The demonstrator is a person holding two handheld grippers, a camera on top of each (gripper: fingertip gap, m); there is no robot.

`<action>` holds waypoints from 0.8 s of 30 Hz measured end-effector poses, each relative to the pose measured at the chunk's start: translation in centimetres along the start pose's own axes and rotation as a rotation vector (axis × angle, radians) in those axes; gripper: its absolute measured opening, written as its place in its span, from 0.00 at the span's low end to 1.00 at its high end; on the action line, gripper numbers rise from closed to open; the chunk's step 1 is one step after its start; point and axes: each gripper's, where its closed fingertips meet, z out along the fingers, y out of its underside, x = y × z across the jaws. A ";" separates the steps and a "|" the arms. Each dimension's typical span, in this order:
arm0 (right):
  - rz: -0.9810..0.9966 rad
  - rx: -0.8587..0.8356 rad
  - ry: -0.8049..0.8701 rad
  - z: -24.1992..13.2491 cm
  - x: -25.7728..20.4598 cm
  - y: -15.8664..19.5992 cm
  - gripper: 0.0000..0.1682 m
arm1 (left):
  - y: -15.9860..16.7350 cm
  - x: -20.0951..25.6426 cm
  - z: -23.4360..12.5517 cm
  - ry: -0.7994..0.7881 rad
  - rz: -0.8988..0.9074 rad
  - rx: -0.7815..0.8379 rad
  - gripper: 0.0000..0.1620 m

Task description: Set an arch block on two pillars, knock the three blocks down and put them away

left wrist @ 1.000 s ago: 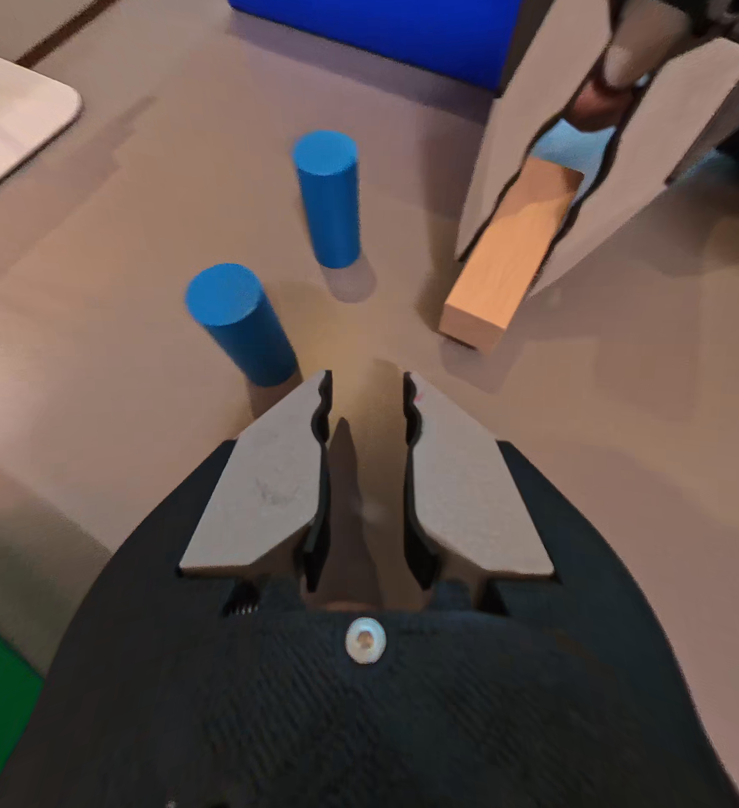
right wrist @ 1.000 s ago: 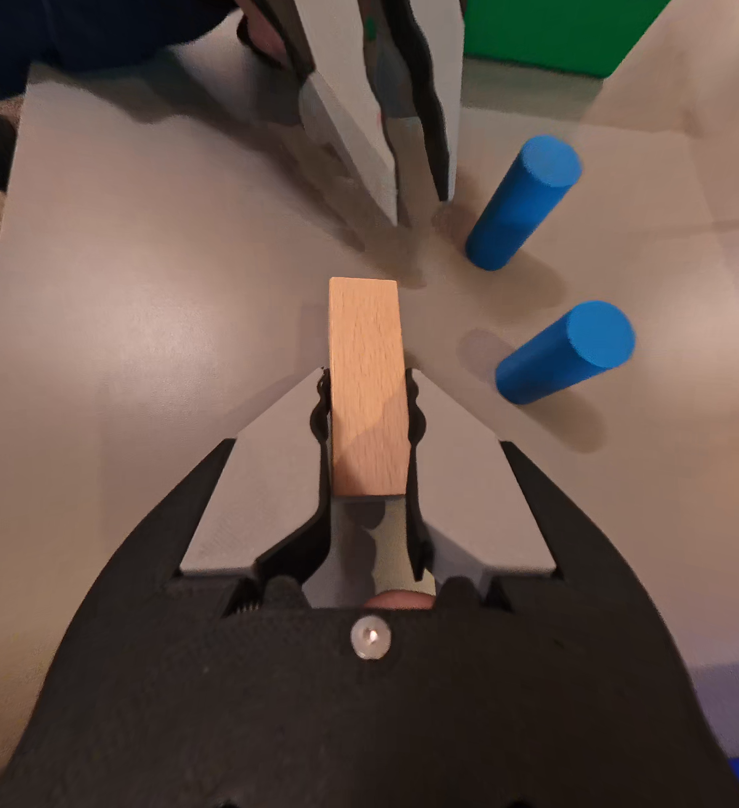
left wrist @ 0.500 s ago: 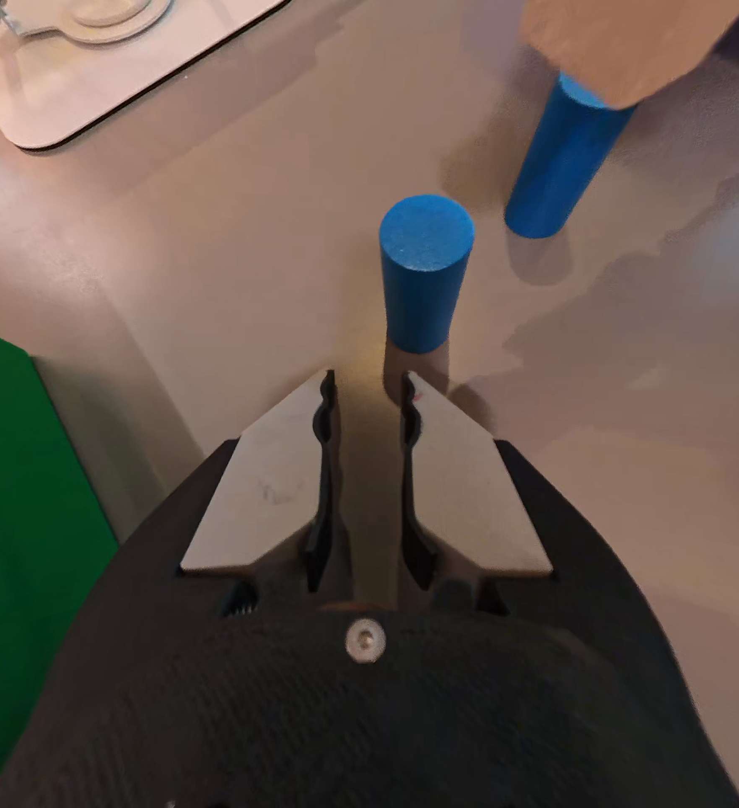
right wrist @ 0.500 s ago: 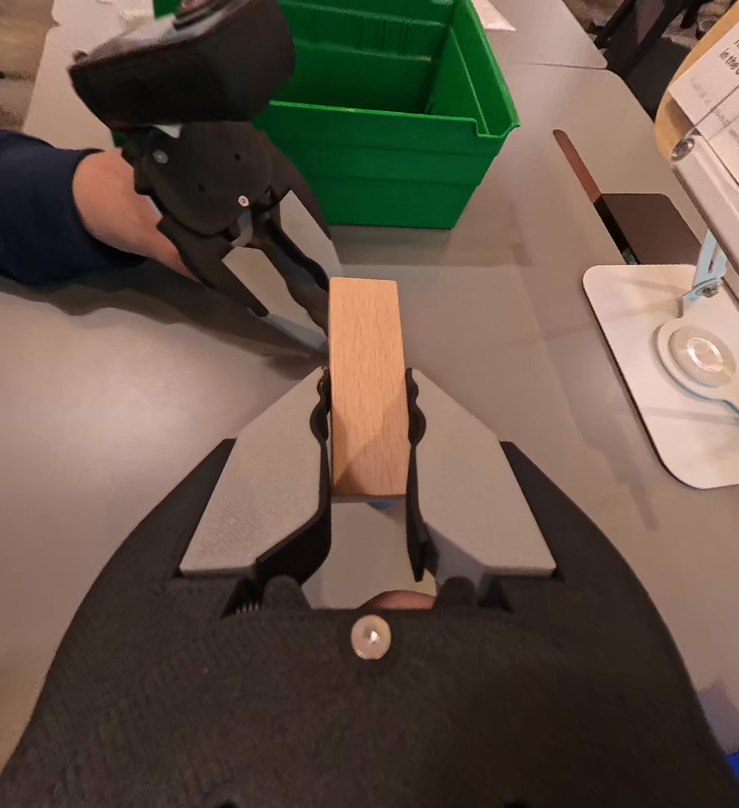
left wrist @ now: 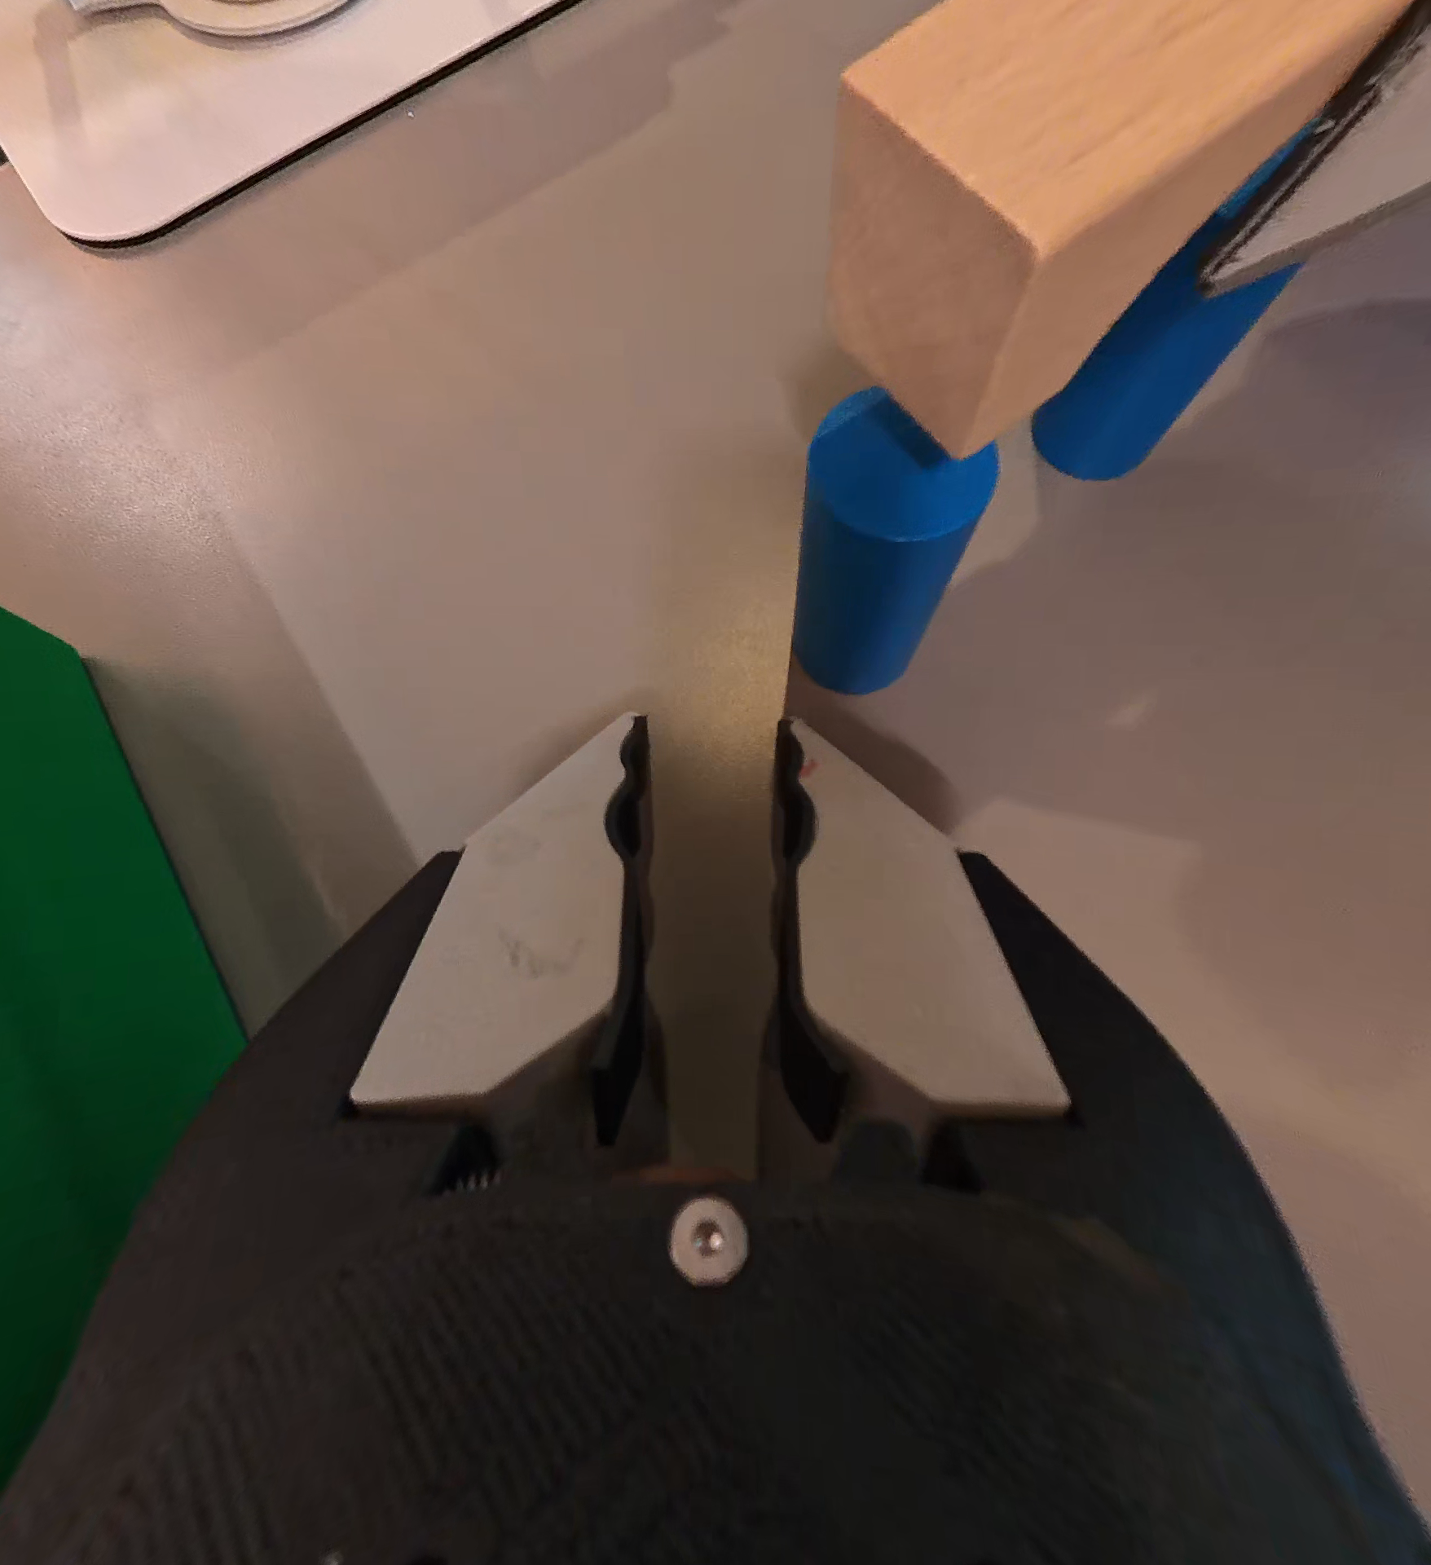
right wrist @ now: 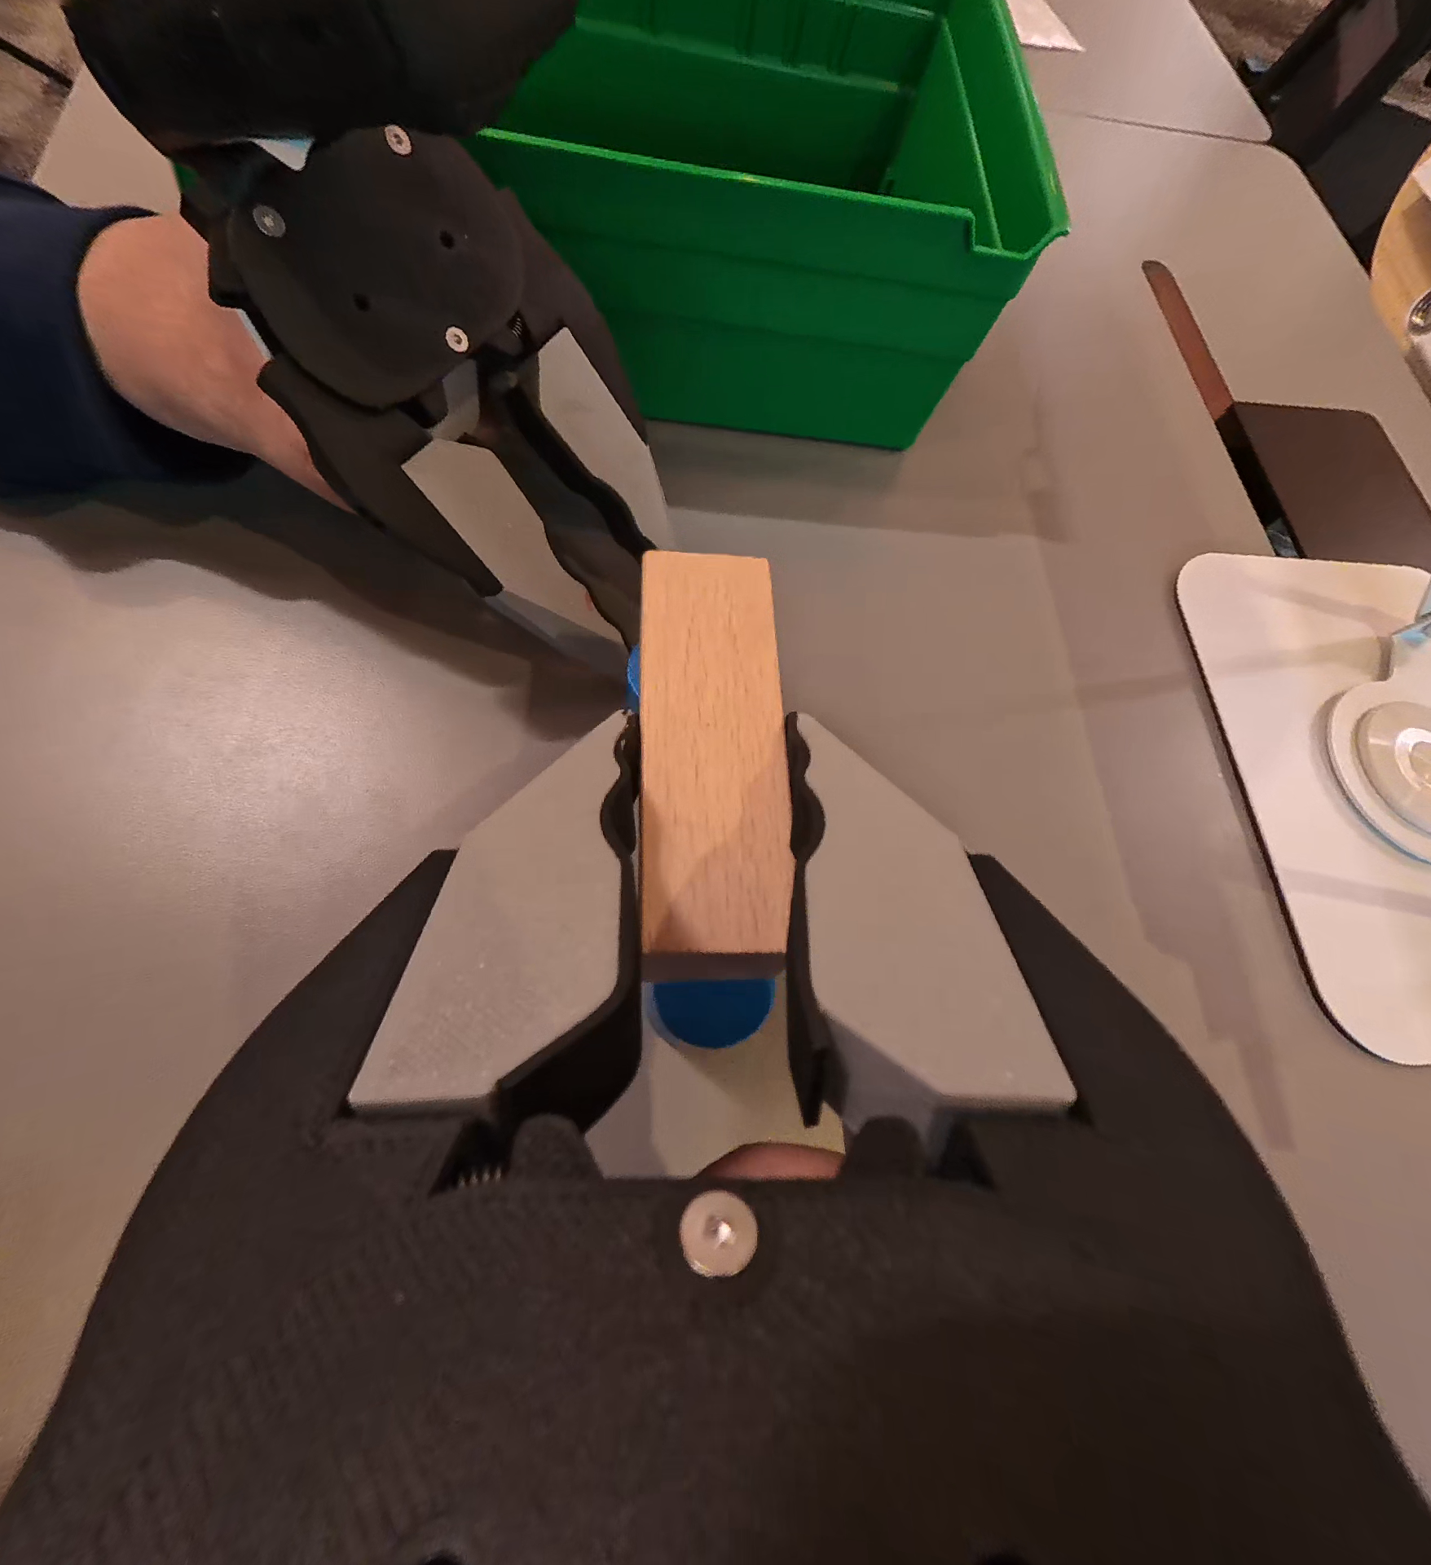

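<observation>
Since the earlier frame, right gripper (right wrist: 712, 737) is bringing the arch block (right wrist: 710, 754), clamped in its jaws, over both pillars (left wrist: 890, 559); left gripper (left wrist: 710, 728) is idling, jaws narrowly parted, empty. Step: placing. Next: lower squarely, release.

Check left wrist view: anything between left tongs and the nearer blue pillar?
Nothing. Only bare grey table separates the open left tongs from the nearer blue pillar.

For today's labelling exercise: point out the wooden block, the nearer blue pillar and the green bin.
wooden block (right wrist: 708, 745), right wrist view, top face
nearer blue pillar (left wrist: 877, 584), left wrist view, curved side
green bin (right wrist: 780, 339), right wrist view, front wall
</observation>
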 end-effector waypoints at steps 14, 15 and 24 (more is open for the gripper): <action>-0.002 -0.021 -0.014 0.6 -0.3 0.7 0.19 | 0.0 0.1 0.0 0.008 -0.004 0.000 0.17; -0.003 -0.026 -0.014 0.6 -0.2 0.9 0.19 | 0.0 0.1 0.0 0.008 -0.004 0.000 0.17; 0.010 -0.050 -0.015 0.7 0.0 1.7 0.19 | 0.0 0.1 0.0 0.012 -0.005 0.000 0.17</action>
